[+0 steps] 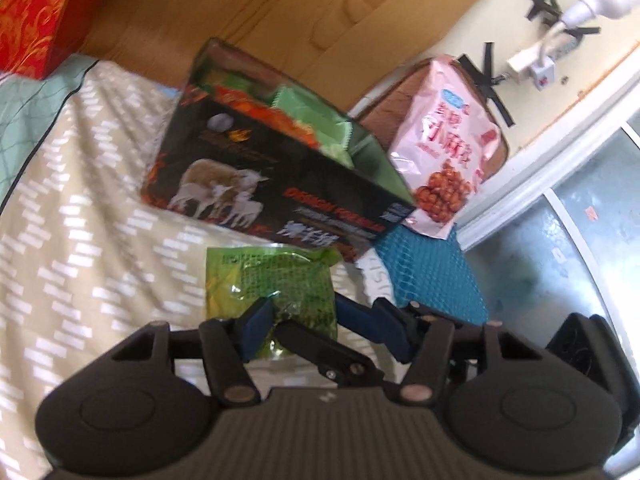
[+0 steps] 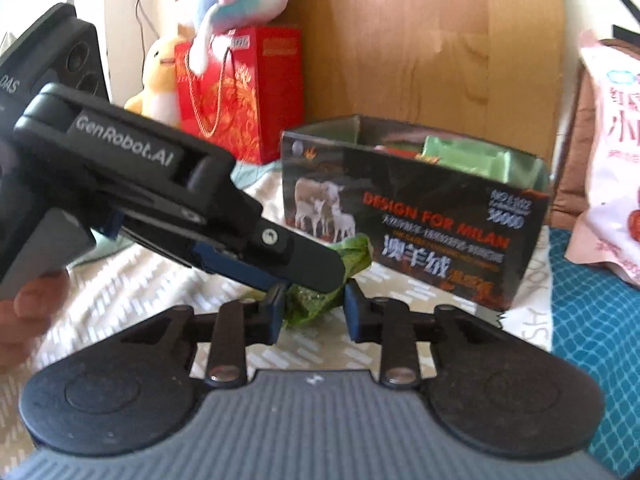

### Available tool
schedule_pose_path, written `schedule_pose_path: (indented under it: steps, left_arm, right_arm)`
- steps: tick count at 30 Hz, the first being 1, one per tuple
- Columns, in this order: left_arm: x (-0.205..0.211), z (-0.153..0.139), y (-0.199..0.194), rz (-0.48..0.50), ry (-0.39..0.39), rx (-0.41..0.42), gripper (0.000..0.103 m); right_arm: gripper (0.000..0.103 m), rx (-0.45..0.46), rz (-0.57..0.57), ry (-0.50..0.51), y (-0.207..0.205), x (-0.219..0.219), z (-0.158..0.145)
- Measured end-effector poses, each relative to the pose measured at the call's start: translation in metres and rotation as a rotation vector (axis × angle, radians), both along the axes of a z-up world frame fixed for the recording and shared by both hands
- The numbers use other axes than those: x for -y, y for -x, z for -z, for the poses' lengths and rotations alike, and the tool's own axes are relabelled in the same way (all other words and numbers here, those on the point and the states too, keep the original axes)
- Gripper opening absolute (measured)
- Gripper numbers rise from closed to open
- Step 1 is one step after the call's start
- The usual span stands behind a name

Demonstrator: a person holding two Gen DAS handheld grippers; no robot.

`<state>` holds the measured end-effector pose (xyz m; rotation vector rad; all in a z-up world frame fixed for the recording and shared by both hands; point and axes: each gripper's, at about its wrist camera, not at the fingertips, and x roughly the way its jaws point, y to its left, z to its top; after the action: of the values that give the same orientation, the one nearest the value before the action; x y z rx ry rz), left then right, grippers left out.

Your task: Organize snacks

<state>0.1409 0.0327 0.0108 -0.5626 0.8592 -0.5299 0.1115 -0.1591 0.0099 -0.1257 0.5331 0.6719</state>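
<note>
A crinkled green snack packet (image 1: 272, 300) lies on a patterned bedspread (image 1: 80, 240), just in front of an open black box (image 1: 280, 184). Left gripper (image 1: 308, 312) and right gripper (image 2: 314, 308) both straddle it, jaws partly apart; contact unclear.

Snack pkt (image 1: 272, 292) before open box (image 1: 276, 168), bag (image 1: 444, 160) to its right.

the black box (image 1: 280, 184) stands just beyond the green packet (image 1: 272, 288) and blocks the way toward the cardboard (image 1: 248, 12), the pink bag (image 1: 444, 152) closes off the blue mat's (image 1: 432, 276) far edge, while the patterned bedspread (image 1: 80, 208) alongside lies open.
</note>
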Motion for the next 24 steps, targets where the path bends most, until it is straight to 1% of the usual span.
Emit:
schedule_pose_path:
  steps: [2,3,5,6,10,12,13,15,17,18,19,20,21,22,23,24]
  left_arm:
    - [0.004,-0.008,0.001,0.016,0.003,0.015,0.056]
    - [0.004,-0.012,0.001,0.017,0.018,0.023,0.056]
    - [0.006,-0.025,-0.003,0.031,0.041,0.046,0.056]
    - [0.009,-0.035,-0.005,0.037,0.035,0.071,0.056]
    - [0.020,-0.072,-0.011,0.053,-0.010,0.178,0.059]
    - [0.023,-0.088,-0.020,0.058,-0.016,0.217,0.059]
    - [0.024,-0.096,-0.027,0.058,-0.016,0.236,0.059]
    - [0.026,-0.104,-0.043,0.071,0.006,0.266,0.066]
    - [0.025,-0.100,-0.061,0.078,0.034,0.268,0.077]
    - [0.025,-0.092,-0.074,0.065,0.037,0.238,0.078]
    - [0.023,-0.082,-0.083,0.043,0.033,0.199,0.079]
    - [0.021,-0.074,-0.088,0.022,0.027,0.162,0.078]
    - [0.017,-0.065,-0.091,0.002,0.027,0.126,0.077]
    - [0.013,-0.061,-0.088,-0.006,0.035,0.123,0.077]
    - [0.008,-0.059,-0.084,-0.013,0.036,0.131,0.077]
    - [0.004,-0.058,-0.078,-0.024,0.026,0.140,0.077]
  right_arm:
    - [0.025,0.022,0.014,-0.036,0.003,0.005,-0.009]
    - [0.023,0.035,0.031,-0.050,0.004,0.008,-0.014]
    - [0.016,0.052,0.046,-0.091,0.002,0.014,-0.024]
    - [0.016,0.068,0.057,-0.105,0.001,0.016,-0.030]
    - [0.016,0.178,0.096,-0.126,-0.005,0.015,-0.054]
    - [0.016,0.235,0.112,-0.125,-0.012,0.016,-0.066]
    - [0.016,0.270,0.123,-0.120,-0.015,0.017,-0.072]
    - [0.016,0.366,0.146,-0.067,-0.023,0.011,-0.077]
    - [0.017,0.475,0.162,0.048,-0.032,-0.002,-0.067]
    - [0.019,0.500,0.158,0.124,-0.039,-0.011,-0.057]
    - [0.020,0.495,0.153,0.183,-0.046,-0.017,-0.046]
    - [0.022,0.461,0.140,0.218,-0.052,-0.021,-0.036]
    - [0.025,0.426,0.117,0.220,-0.053,-0.021,-0.030]
    - [0.026,0.409,0.103,0.204,-0.050,-0.018,-0.026]
    - [0.028,0.412,0.109,0.187,-0.045,-0.015,-0.024]
    - [0.033,0.415,0.122,0.171,-0.039,-0.011,-0.025]
